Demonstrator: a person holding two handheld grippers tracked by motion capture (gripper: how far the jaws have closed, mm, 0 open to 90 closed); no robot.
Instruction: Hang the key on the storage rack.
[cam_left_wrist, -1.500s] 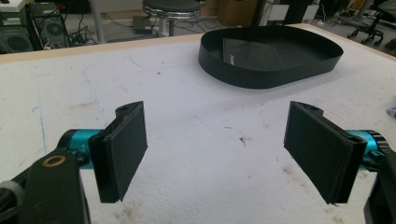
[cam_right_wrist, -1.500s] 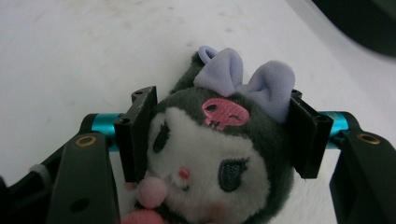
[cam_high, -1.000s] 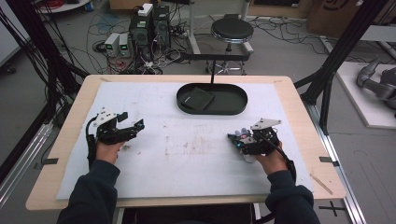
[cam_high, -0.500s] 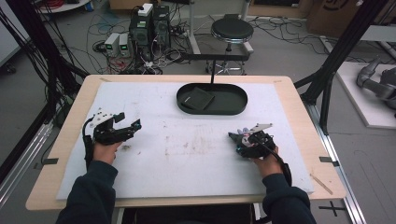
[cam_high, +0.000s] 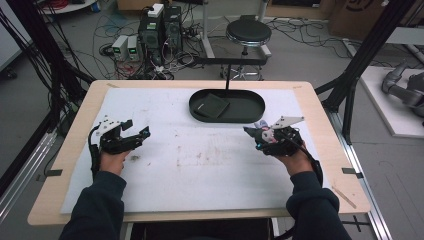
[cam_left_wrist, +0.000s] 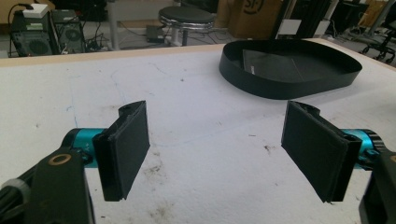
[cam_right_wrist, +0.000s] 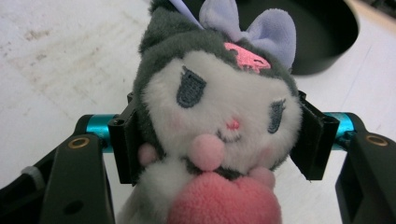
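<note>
A plush toy (cam_right_wrist: 219, 107) with a white face, dark grey hood, lilac bow and pink heart sits between the pads of my right gripper (cam_right_wrist: 219, 144). The jaws have just been closing and now press on both sides of its head. In the high view the right gripper (cam_high: 252, 136) holds the plush toy (cam_high: 260, 126) just above the white mat, right of centre, short of the black oval tray (cam_high: 227, 119). My left gripper (cam_high: 137, 129) hovers over the mat's left side. Its jaws stand wide open with nothing between them (cam_left_wrist: 215, 144).
The black oval tray (cam_left_wrist: 289, 88) at the back middle holds a flat dark square (cam_high: 212, 105). A white mat (cam_high: 200, 170) covers the wooden table (cam_high: 330, 125). Beyond the table stand a stool (cam_high: 248, 33) and computer boxes (cam_high: 160, 27) amid cables. Black frame posts flank both sides.
My right gripper's jaws went from wide open to closed on the plush toy, and the hand rose a little toward the tray. The left gripper stayed where it was.
</note>
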